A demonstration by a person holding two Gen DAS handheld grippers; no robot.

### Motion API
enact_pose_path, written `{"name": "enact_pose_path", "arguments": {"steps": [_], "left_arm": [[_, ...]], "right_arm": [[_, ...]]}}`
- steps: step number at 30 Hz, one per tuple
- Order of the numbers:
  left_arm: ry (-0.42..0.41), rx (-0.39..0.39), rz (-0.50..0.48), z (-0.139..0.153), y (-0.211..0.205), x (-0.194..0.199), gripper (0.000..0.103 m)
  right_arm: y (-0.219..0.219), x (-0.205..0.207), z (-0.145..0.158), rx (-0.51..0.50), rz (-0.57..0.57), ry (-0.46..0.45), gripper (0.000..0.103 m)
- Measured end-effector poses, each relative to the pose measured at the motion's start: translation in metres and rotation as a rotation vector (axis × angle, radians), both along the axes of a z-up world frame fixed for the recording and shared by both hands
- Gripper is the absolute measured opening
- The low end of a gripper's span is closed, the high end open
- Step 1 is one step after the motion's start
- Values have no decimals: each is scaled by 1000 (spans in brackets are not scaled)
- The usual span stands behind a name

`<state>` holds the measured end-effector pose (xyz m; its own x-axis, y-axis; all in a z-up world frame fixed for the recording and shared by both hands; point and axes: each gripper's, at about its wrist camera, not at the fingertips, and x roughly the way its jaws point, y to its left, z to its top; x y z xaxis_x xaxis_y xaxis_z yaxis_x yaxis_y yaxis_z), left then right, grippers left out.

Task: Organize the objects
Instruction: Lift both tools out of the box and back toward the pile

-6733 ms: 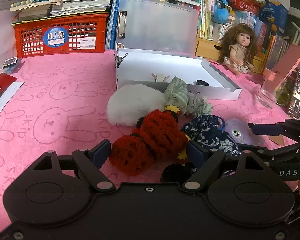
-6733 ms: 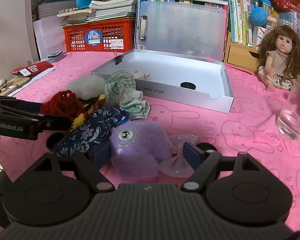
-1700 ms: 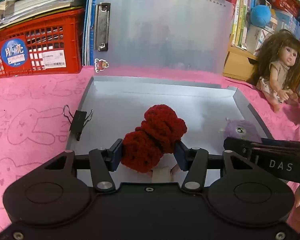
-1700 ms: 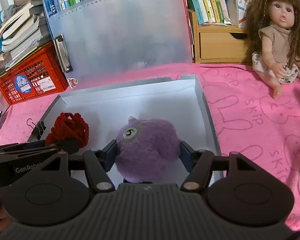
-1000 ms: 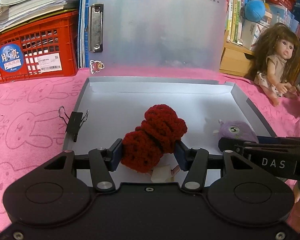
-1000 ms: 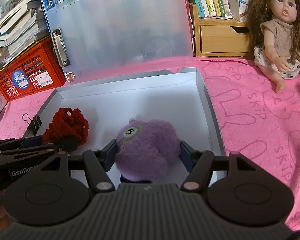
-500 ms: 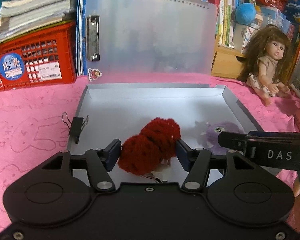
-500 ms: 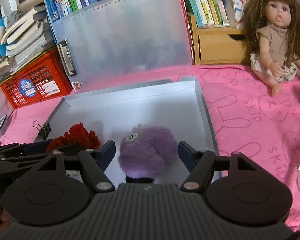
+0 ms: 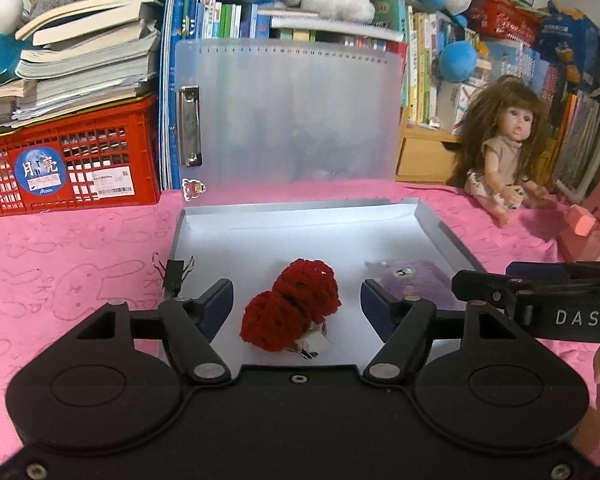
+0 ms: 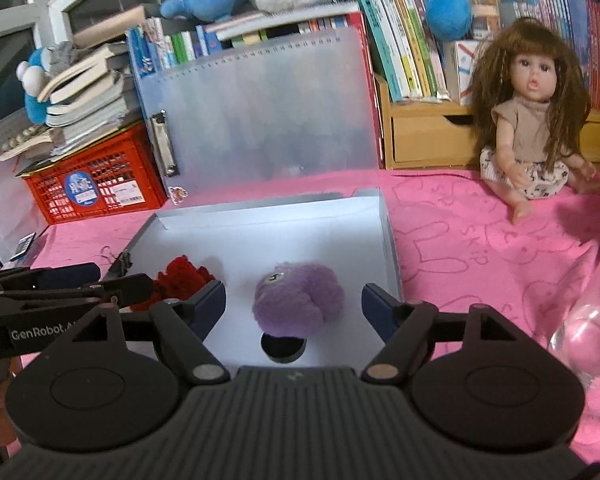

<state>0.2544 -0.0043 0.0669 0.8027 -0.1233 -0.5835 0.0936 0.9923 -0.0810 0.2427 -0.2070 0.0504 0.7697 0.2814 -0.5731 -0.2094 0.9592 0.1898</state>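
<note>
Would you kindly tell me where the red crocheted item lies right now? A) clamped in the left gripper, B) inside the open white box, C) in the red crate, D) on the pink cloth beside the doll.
B: the red crocheted item rests on the floor of the white box, clear of the left gripper's open jaws.

Red crochet toy (image 9: 290, 308), purple plush (image 10: 298, 303), bunny-patterned pink cloth (image 9: 80, 264).

right tool (image 9: 572, 318): "DAS" | left tool (image 10: 40, 334): "GenRobot.AI" | pink cloth (image 10: 472, 248): "SKIP"
</note>
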Motion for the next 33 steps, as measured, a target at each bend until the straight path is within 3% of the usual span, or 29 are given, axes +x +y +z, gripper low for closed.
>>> {"name": "enact_pose_path", "arguments": {"steps": [8, 24, 33], "left_arm": [[-17, -26, -21, 6, 6, -35, 73], [-31, -64, -48, -11, 12, -106, 73], [-46, -31, -61, -19, 13, -143, 74]], "right_arm": [[2, -32, 2, -29, 17, -42, 85], [6, -89, -8, -98, 43, -108, 86], [7, -107, -13, -108, 46, -117, 87]]}}
